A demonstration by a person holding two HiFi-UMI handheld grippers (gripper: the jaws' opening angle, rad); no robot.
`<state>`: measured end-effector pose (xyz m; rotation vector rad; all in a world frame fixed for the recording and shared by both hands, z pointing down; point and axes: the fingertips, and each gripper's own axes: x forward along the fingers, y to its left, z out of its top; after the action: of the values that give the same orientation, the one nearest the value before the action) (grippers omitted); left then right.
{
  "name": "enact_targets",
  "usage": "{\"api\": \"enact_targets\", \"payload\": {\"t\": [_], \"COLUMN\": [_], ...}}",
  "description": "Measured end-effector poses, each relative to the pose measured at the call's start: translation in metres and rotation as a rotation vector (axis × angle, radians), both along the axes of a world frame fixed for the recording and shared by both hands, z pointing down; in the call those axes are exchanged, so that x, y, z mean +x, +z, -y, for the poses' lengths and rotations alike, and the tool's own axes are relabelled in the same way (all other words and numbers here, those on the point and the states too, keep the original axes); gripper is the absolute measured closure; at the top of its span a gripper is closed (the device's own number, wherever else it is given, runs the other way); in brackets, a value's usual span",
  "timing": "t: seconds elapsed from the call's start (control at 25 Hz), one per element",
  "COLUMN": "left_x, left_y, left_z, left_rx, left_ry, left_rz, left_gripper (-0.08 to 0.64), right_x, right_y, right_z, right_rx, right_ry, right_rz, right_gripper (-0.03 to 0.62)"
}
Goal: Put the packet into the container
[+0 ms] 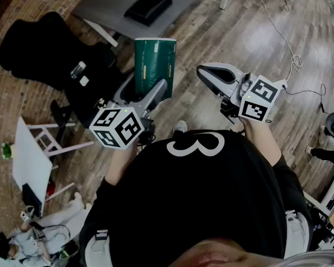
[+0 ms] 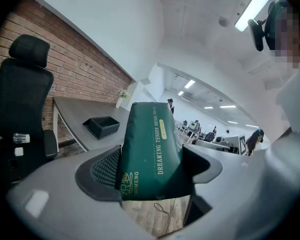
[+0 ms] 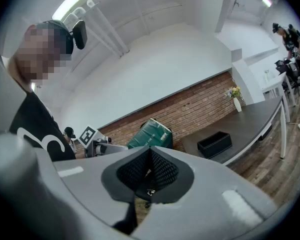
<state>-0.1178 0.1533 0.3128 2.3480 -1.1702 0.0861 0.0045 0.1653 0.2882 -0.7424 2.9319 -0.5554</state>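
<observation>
We pinch the green packet (image 2: pixel 150 144) in L gripper (image 1: pixel 155 92) jaws; R gripper (image 3: pixel 149 170) jaws pressed together, empty. Black container (image 1: pixel 149 5) sits on counter (image 1: pixel 103 4).

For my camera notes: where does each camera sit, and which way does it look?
Head view: on the person's head, looking steeply down; shows black shirt, left gripper holding the green packet, right gripper.
Left gripper view: on the left gripper, looking along jaws clamped on the packet towards the black container; person's head top right.
Right gripper view: on the right gripper, jaws shut and empty, facing the brick wall; shirt at left.
Shared: both gripper views show packet and container on the grey table.
</observation>
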Motion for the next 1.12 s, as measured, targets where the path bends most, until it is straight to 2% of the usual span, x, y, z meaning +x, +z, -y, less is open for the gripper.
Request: {"api": "enact_targets", "payload": {"t": [0.52,1.12], "left_x": [-0.006,-0.041], "left_y": [0.006,0.018], "left_z": [0.018,0.076], "left_rx": [0.000,0.008], "left_ry": [0.036,0.069], "left_rz": [-0.004,0.011], "left_gripper": [0.156,0.158], "right_x": [-0.005,-0.039], "right_y": [0.012,0.025], "right_z": [0.017,0.068], "right_rx": [-0.056,-0.079], "right_ry": [0.066,0.101], "right_rz": [0.011,-0.002], "right_gripper": [0.591,0.591]}}
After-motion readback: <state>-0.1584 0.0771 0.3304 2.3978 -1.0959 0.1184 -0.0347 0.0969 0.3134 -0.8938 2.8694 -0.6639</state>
